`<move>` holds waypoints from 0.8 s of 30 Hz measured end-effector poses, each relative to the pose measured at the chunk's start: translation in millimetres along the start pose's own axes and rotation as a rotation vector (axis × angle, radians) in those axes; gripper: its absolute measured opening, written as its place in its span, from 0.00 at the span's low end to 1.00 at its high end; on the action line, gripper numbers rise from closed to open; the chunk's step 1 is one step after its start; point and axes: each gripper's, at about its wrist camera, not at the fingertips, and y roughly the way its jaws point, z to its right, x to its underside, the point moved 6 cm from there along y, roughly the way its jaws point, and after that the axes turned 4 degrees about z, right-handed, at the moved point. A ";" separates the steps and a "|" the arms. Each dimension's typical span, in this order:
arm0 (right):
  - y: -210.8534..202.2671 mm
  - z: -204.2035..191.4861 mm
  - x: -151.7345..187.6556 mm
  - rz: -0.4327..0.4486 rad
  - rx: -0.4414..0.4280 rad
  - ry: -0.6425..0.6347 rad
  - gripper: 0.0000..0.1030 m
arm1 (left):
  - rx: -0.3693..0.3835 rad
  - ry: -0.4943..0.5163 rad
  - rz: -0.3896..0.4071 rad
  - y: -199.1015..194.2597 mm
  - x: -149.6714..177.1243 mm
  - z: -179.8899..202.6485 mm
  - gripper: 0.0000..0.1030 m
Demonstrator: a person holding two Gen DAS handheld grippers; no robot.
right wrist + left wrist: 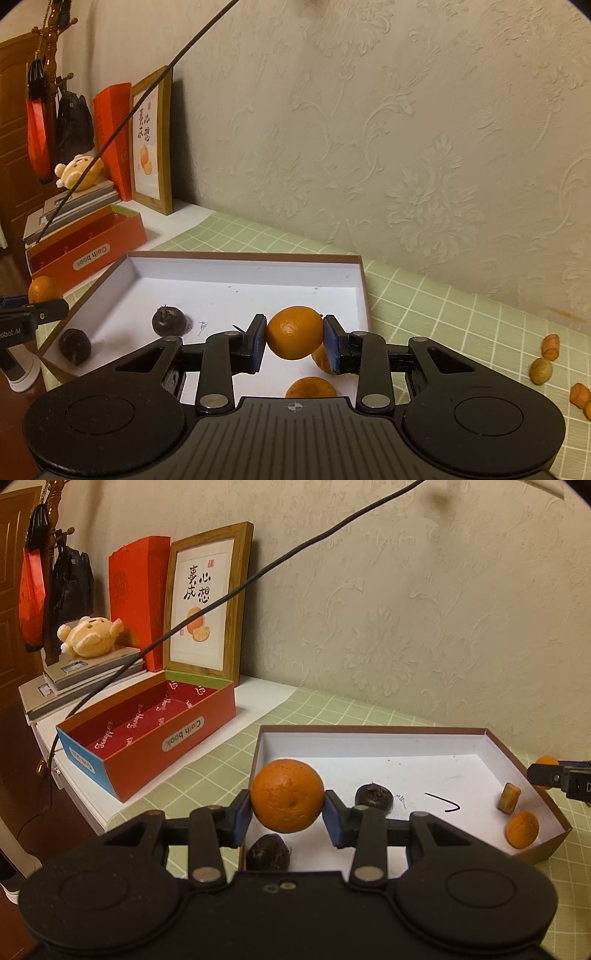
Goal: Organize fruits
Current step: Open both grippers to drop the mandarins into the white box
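Note:
My left gripper (286, 812) is shut on an orange (287, 794), held over the near left corner of a shallow white tray with brown walls (369, 729). Two dark round fruits (373, 794) (267, 852) lie on the tray floor below it. At the tray's right end lie another orange (522, 829) and a small brown piece (509, 797). My right gripper (294, 341) is shut on a second orange (294, 326) above the tray (240, 254). Two more oranges (312, 387) (318, 360) lie under it. Each gripper shows at the edge of the other's view.
An open red "Cloth book" box (147, 738) stands left of the tray, with a framed picture (207, 598), books and a plush toy behind it. A black cable (258, 576) crosses overhead. Carrot pieces (550, 346) and a green fruit (541, 371) lie on the checked cloth at right.

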 end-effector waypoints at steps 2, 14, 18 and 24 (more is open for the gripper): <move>1.1 -0.8 -0.4 0.001 -0.005 0.001 0.32 | 0.001 -0.001 -0.003 2.0 -0.3 0.4 0.30; 11.2 -4.5 5.3 -0.020 -0.007 -0.023 0.78 | -0.026 0.020 0.038 4.7 -1.2 8.3 0.89; 4.7 -6.1 2.3 0.055 0.019 -0.042 0.96 | -0.057 0.034 0.061 1.9 -3.8 8.2 0.94; 3.5 1.6 3.1 0.070 0.027 -0.015 0.99 | -0.068 0.006 0.059 0.6 -5.4 -0.1 0.94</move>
